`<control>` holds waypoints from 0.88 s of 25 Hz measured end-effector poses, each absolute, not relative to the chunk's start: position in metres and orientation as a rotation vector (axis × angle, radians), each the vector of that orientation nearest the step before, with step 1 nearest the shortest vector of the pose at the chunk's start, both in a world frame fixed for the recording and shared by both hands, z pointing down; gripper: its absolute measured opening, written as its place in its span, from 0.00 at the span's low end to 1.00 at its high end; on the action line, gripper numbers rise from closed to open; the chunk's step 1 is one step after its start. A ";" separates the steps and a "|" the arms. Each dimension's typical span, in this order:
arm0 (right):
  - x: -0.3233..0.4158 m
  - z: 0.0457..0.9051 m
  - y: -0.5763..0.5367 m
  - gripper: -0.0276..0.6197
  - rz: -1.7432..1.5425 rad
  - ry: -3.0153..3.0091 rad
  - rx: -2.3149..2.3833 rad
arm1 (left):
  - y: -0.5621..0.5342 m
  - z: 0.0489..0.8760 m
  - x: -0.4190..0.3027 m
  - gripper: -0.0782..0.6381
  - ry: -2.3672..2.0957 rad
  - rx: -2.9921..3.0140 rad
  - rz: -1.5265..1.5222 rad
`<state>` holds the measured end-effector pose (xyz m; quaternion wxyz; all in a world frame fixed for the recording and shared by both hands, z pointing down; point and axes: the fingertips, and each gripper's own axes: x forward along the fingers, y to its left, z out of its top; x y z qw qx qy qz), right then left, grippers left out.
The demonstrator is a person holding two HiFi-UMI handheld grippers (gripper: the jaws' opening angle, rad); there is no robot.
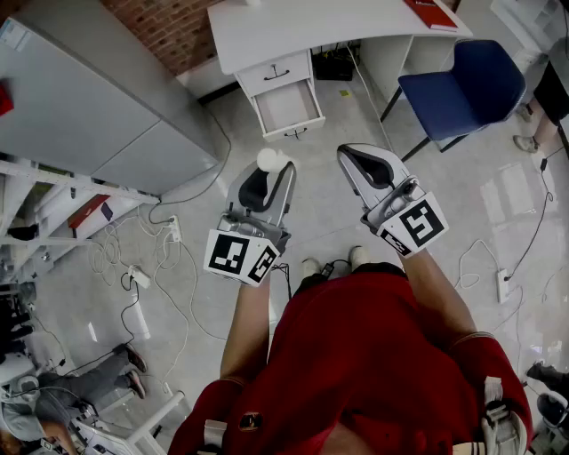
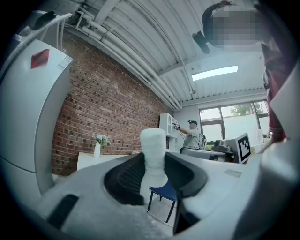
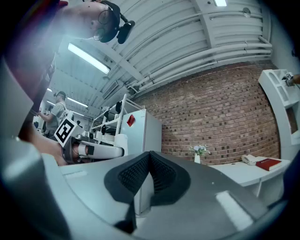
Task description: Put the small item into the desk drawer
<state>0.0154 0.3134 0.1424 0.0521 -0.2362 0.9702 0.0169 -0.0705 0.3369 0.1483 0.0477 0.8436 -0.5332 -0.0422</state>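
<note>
I am holding the small white item [image 2: 153,154] in my left tongs [image 1: 270,174]. The pads are pinching it from both sides, so they are staying fairly wide apart. It is standing up tall between them and poking out past the tips. The open drawer [image 1: 286,107] is lying straight ahead, higher in the frame, under the white surface [image 1: 311,27], well apart from the item. I am pointing the left tongs level at it. My right tongs [image 1: 356,155] are squeezing together on nothing.
</note>
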 end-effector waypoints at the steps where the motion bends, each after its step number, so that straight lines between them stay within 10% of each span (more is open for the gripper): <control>1: 0.013 0.143 0.313 0.05 0.051 2.951 -0.720 | 0.337 0.149 -0.073 0.30 -1.625 2.572 -0.130; 22: -0.036 0.165 0.311 0.05 0.015 2.975 -0.836 | 0.343 0.174 -0.154 0.30 -1.620 2.532 -0.164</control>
